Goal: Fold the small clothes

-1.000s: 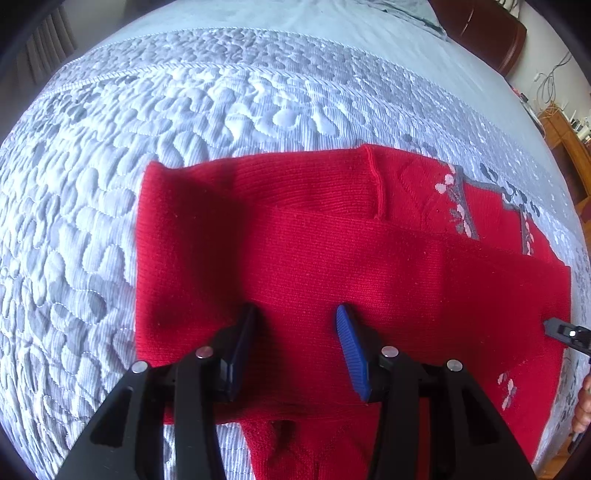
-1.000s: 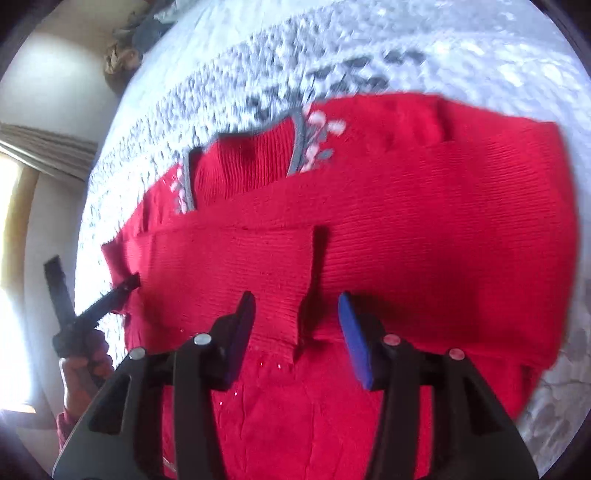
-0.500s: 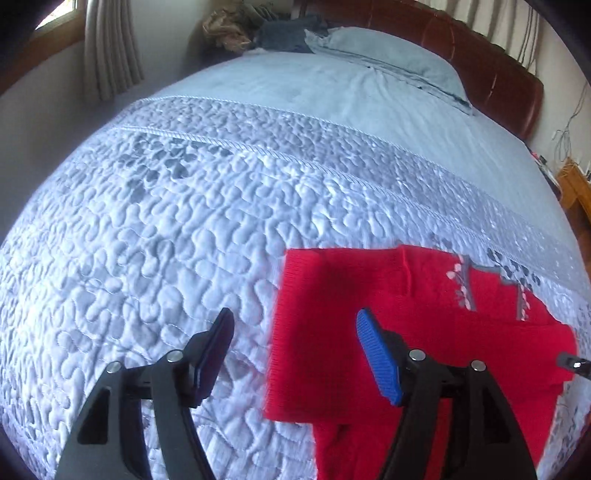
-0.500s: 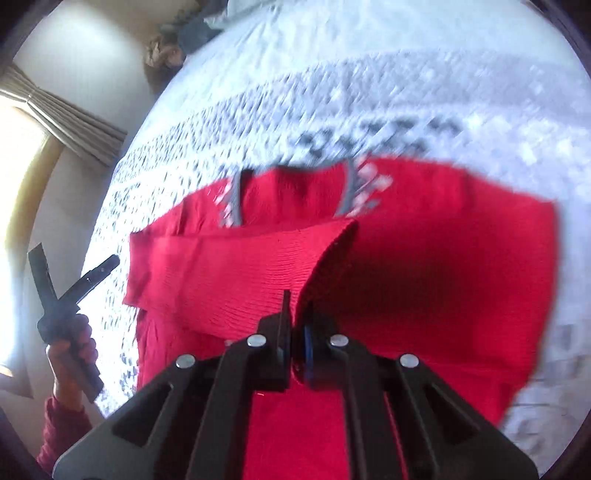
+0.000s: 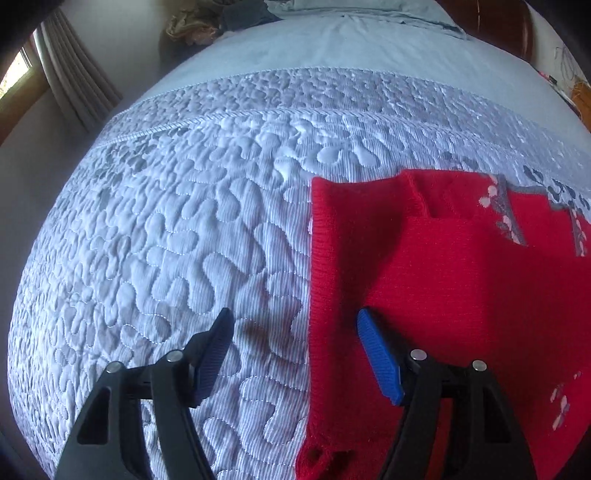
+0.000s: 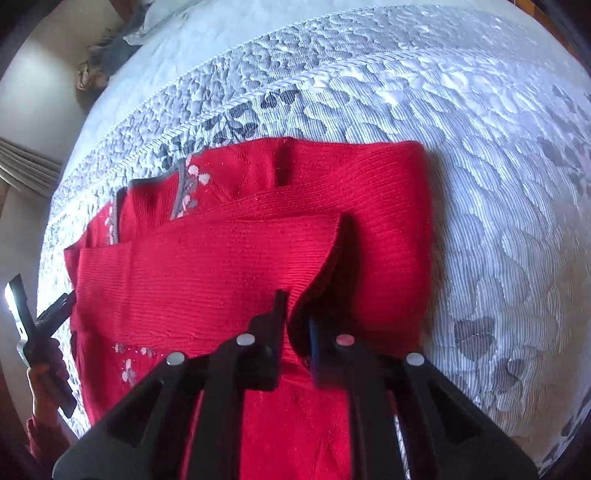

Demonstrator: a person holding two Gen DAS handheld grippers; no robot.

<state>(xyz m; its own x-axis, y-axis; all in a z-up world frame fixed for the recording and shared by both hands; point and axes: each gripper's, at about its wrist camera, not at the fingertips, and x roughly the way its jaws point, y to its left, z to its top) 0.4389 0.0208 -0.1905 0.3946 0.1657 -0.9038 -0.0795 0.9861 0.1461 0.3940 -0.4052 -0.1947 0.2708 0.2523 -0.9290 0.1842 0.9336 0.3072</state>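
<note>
A small red knit sweater (image 5: 461, 280) with grey trim and pink flowers lies on the quilted bedspread, both sleeves folded across its front. My left gripper (image 5: 295, 343) is open, straddling the sweater's left edge, one finger over the quilt and the blue-padded finger (image 5: 376, 358) over the red knit. In the right wrist view my right gripper (image 6: 297, 325) is shut on the cuff of the folded sleeve (image 6: 229, 273), which lifts slightly off the sweater (image 6: 388, 206). The left gripper (image 6: 40, 317) and the hand that holds it show at that view's left edge.
The grey quilted bedspread (image 5: 177, 236) spreads to the left of the sweater and beyond it. A plain light sheet (image 5: 351, 40), pillows and a brown headboard (image 5: 495, 26) lie further back. A curtain (image 5: 77, 85) and a wall stand at far left.
My left gripper moved left off the sweater's middle to its left edge. My right gripper closed on the sleeve cuff and lifted it.
</note>
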